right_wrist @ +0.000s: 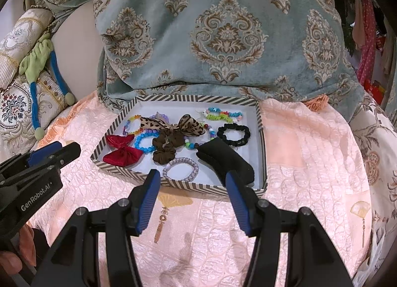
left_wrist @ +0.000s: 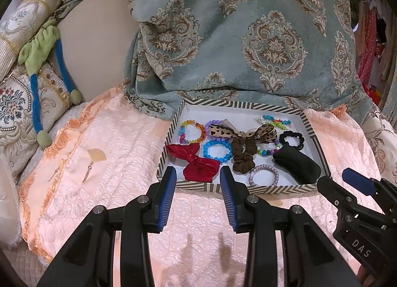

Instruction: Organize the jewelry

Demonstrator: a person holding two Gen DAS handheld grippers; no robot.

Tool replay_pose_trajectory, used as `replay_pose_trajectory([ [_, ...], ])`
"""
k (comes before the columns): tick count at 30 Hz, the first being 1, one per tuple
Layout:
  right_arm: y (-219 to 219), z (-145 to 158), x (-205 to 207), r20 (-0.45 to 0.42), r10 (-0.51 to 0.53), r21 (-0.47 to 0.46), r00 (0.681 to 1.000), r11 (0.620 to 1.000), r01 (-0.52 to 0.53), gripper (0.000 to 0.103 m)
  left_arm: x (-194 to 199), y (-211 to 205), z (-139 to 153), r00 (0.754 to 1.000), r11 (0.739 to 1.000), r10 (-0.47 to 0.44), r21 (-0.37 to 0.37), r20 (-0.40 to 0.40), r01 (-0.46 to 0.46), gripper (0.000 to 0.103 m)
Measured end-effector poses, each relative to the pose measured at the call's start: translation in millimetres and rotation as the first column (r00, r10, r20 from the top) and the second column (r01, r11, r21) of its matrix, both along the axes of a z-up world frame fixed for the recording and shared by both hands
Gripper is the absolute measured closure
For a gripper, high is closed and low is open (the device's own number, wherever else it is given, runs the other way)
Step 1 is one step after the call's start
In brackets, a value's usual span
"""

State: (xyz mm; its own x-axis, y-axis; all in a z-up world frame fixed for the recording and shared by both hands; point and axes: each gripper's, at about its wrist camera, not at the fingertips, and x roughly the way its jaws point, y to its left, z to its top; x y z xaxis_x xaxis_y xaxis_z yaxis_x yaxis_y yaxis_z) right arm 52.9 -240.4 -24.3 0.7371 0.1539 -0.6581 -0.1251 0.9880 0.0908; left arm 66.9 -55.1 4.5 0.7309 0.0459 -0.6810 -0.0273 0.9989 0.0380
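We hold our left gripper (left_wrist: 197, 176) and right gripper (right_wrist: 192, 180) apart and empty before the striped tray (right_wrist: 263, 123); bracelets (right_wrist: 180, 168), scrunchies (right_wrist: 233, 133) and bows (right_wrist: 121, 152) all lie inside, loosely mixed.

Left gripper (left_wrist: 198, 175), right gripper (right_wrist: 192, 179): both agape.

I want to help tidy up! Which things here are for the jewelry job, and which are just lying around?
For the job: striped box; red bow; blue bead bracelet; leopard bow; brown scrunchie; black scrunchie; purple bracelet.

Just lying about: green and blue toy; patterned cushion; blue-green curtain.
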Motion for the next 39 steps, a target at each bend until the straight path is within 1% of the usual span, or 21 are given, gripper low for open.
replay_pose_trajectory([
  [8, 0.6, -2.1, 2.2, -0.006, 0.006, 0.003, 1.000, 1.000, -0.006, 0.045, -0.5, -2.6, 0.6, 1.000, 1.000, -0.005, 0.015, 0.012, 0.005, 0.083],
  [25, 0.3, -3.8, 4.3, -0.014, 0.007, 0.008, 1.000, 1.000, -0.007, 0.045, 0.6, -5.0, -1.1, 1.000, 1.000, -0.015, 0.008, 0.014, 0.015, 0.083],
  [39, -4.4, -12.3, 9.9, -0.031, 0.010, 0.019, 0.999, 1.000, -0.009, 0.045, 3.8, -9.1, -7.4, 1.000, 1.000, -0.023, 0.009, 0.011, 0.023, 0.083],
])
